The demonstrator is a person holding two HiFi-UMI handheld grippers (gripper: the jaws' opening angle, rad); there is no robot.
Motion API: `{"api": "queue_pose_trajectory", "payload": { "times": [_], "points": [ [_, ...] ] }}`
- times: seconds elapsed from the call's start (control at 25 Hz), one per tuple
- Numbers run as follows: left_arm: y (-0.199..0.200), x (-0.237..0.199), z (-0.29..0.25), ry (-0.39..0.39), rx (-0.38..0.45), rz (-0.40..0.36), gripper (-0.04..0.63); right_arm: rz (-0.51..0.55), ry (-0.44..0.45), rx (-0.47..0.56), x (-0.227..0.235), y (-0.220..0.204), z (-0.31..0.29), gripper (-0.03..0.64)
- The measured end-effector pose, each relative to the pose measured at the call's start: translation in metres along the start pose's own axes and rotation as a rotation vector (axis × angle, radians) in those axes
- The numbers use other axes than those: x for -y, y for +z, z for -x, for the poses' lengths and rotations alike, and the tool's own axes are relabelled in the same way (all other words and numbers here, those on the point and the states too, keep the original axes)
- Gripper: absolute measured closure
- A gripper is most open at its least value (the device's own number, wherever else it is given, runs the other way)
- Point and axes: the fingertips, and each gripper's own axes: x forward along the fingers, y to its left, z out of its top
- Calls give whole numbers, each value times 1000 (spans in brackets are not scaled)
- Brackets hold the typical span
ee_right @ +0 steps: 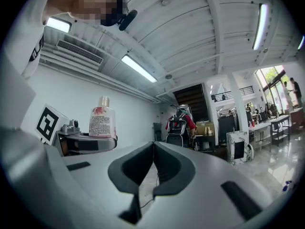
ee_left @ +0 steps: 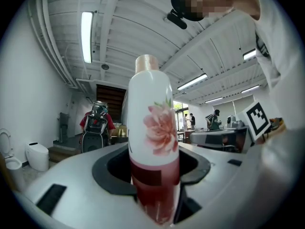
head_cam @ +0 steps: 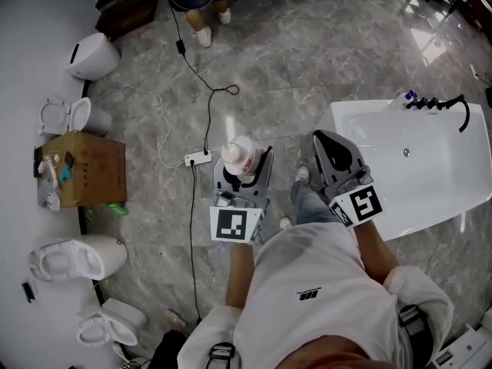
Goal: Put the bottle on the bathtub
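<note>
Grey marble floor (head_cam: 307, 60) fills most of the head view and lies open across its middle and top. A white bathtub (head_cam: 430, 183) occupies the right side, its flat rim running round an empty basin and its left corner facing the person. A black faucet (head_cam: 442, 104) stands on the far rim.

Along the left edge sits a row of white toilets (head_cam: 73, 258) with a cardboard box (head_cam: 92, 167) among them, well apart from the tub. A broad lane of bare floor separates the two sides. A black cable (head_cam: 201, 83) crosses this lane from a standing person (head_cam: 201, 10) at the top down to a white power strip (head_cam: 197, 158), just left of the left gripper.

The left gripper (head_cam: 244, 171) is held over the floor, left of the tub and apart from it. Its jaws pinch the lower, red part of the bottle (head_cam: 241, 154), which stands upright between them. The bottle is white with a pink flower and a tan cap.

The right gripper (head_cam: 323, 138) carries nothing, and its jaws are pressed together tip to tip. In the head view it overlaps the tub's left edge.

The gripper views show a white ribbed ceiling with strip lights, white walls and a dark stairway beyond.
</note>
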Motion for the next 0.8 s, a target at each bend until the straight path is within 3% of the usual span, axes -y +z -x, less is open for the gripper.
{"api": "queue_pose_trajectory", "payload": {
  "times": [0.48,0.8],
  "points": [
    [1,8,-195,-89,-27,-39,374,-47,-67,16,172,-4,-68,621],
    [-2,62,-298,-286,-35,-44,374,-69,-252,-13,271,-15,-47,623]
  ]
}}
